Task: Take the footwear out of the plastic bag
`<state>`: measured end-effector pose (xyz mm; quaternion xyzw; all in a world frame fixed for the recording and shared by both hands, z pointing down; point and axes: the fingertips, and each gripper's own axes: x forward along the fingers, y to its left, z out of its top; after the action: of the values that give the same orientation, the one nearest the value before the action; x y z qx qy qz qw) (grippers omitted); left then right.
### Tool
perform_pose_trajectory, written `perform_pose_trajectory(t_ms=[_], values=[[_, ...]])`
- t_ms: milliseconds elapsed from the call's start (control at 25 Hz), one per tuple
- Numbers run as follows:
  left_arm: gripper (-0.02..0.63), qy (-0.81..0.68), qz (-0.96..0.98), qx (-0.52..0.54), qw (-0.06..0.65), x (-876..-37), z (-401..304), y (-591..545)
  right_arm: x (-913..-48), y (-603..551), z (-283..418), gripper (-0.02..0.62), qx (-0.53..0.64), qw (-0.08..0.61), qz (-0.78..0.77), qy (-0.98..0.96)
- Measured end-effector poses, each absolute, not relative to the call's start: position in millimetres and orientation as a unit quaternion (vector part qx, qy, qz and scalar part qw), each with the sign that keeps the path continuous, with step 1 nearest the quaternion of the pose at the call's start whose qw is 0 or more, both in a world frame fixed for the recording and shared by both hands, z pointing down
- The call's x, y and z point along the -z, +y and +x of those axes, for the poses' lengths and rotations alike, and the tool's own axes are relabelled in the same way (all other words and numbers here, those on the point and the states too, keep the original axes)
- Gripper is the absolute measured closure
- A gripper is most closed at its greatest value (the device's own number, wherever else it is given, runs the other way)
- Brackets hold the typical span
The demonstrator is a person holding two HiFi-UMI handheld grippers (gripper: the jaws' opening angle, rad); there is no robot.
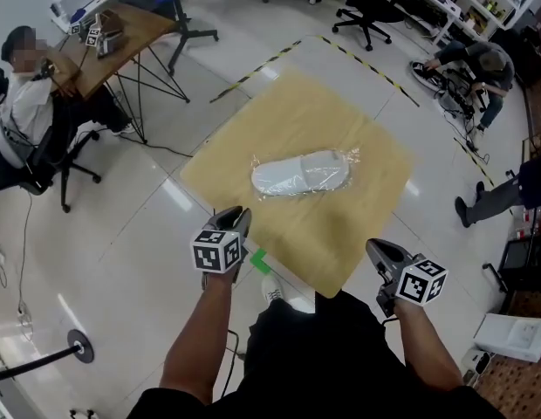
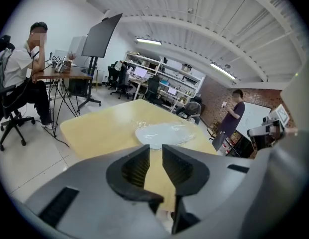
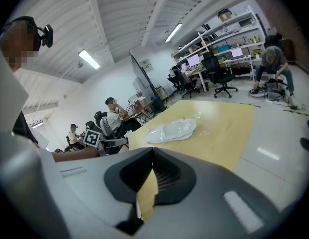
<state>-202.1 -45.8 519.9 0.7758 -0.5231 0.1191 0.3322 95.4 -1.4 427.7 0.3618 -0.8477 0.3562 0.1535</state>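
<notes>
Head view: the slipper [image 1: 298, 175] lies inside its clear bag [image 1: 347, 157] at the middle of the counter [image 1: 340, 243]. The left claw [image 1: 237, 219] and right claw [image 1: 381, 253] hover over the near edge, well apart from it.

Left gripper view: the jaws stand a little apart with nothing between them, and the bag lies straight ahead.

Right gripper view: the jaws are pressed together and empty, with the bag further off.

The reach comes first. I would pinch only the loose film at the bag's crinkled end, not the slipper through it, and the right claw must open before it can help.
</notes>
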Motion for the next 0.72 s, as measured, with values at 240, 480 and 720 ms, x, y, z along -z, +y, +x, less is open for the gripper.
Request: perform_pose_trajectory(t_ms=[240,480,720], values=[[0.484,-0.506,0.774,-0.168,0.342,-563,-186,-72,-446,-31,93,0.592,-0.361,0.161,0.34,-0.853],[0.46,-0.484,0.776,-0.262,0.308,-589,-186,-91,-454,-96,82,0.568,-0.357,0.14,0.331,-0.862],[0.552,-0.476,0.772,-0.299,0.297,-592,-180,-97,-501,-158,90,0.401,-0.404,0.151,0.35,-0.831]])
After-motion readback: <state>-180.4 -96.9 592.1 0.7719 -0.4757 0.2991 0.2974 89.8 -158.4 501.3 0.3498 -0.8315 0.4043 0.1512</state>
